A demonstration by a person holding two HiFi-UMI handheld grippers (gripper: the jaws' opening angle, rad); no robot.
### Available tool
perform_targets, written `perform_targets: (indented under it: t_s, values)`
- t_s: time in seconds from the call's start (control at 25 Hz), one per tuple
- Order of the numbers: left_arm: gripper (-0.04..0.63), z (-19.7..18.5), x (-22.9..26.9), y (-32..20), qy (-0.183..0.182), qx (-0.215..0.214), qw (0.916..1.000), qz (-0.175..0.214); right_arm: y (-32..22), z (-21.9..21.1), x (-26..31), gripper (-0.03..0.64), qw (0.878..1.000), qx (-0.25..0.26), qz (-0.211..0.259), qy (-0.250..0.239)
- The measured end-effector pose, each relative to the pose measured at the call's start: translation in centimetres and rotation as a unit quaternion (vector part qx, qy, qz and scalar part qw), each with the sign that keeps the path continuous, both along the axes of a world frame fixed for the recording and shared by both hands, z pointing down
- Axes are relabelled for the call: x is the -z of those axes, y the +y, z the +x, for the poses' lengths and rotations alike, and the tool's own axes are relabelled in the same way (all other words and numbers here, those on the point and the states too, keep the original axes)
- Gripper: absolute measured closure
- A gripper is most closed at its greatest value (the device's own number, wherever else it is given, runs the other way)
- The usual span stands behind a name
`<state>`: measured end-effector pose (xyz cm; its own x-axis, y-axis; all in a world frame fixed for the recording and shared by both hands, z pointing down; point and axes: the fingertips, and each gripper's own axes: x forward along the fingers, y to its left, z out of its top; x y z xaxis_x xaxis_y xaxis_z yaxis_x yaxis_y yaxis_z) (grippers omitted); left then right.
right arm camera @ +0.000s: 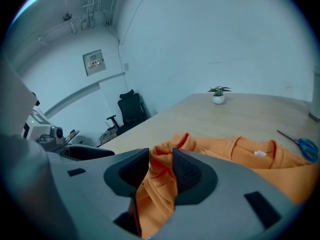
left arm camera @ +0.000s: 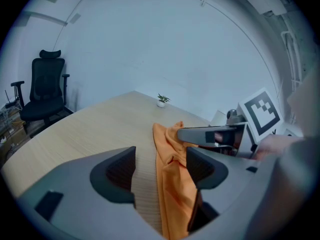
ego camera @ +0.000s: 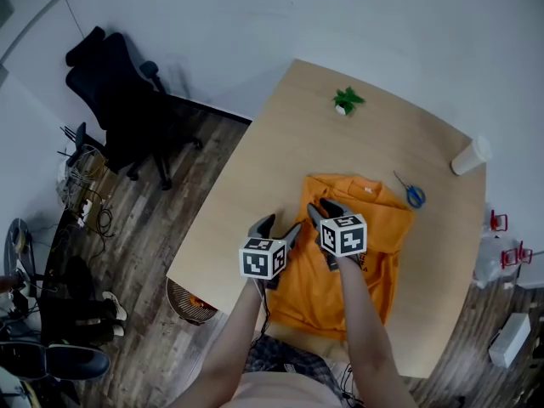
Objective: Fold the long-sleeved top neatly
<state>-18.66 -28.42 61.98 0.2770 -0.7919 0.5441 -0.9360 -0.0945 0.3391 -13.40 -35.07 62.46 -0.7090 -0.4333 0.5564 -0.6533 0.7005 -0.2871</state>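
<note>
Orange long-sleeved top (ego camera: 378,206) lying rumpled on pale wooden surface (ego camera: 280,160), right gripper (right arm camera: 161,171) clamped on a bunched fold at its edge, left gripper (left arm camera: 160,171) just beside, jaws apart, gripping nothing.

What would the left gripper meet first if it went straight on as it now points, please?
Most likely the orange top, bunched between the open jaws of the left gripper; depth is unclear.
</note>
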Motion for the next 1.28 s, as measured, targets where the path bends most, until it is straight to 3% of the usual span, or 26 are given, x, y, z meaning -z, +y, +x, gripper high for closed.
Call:
perform_targets:
  t_s: [0.24, 0.44, 0.6, 0.84, 0.96, 1.08, 1.28]
  values:
    - [0.29, -0.1, 0.5, -0.3, -0.001, 0.001, 1.0, 0.005, -0.5, 0.3, 2.3, 0.375, 0.999, -0.015, 0.011, -0.05]
    - [0.284, 0.5, 1.8, -1.4, -0.02, -0.019, 0.9993, 0.023, -1.1, 4.8, 4.4, 0.336, 0.995, -0.066, 0.032, -0.067]
    - [0.267, 2.3, 2.9, -3.4, -0.047, -0.074, 0.9957, 0.031, -1.7, 10.0, 5.7, 0.328, 0.992, -0.099, 0.054, -0.051]
    - [0.255, 5.1, 3.9, -8.1, -0.11, -0.18, 0.9771, 0.03, -3.4, 18.2, 6.0, 0.316, 0.991, -0.1, 0.081, 0.028]
    - [0.255, 6.0, 4.2, -10.3, -0.143, -0.234, 0.9613, 0.025, -4.5, 21.5, 5.4, 0.314, 0.989, -0.071, 0.09, 0.094]
    - [0.255, 6.7, 3.7, -12.2, -0.178, -0.294, 0.9391, 0.006, -5.7, 23.7, 4.6, 0.314, 0.985, -0.035, 0.092, 0.14]
    - [0.249, 8.4, -0.1, -13.9, -0.232, -0.397, 0.886, -0.057, -7.5, 24.8, 1.5, 0.314, 0.973, 0.049, 0.07, 0.214]
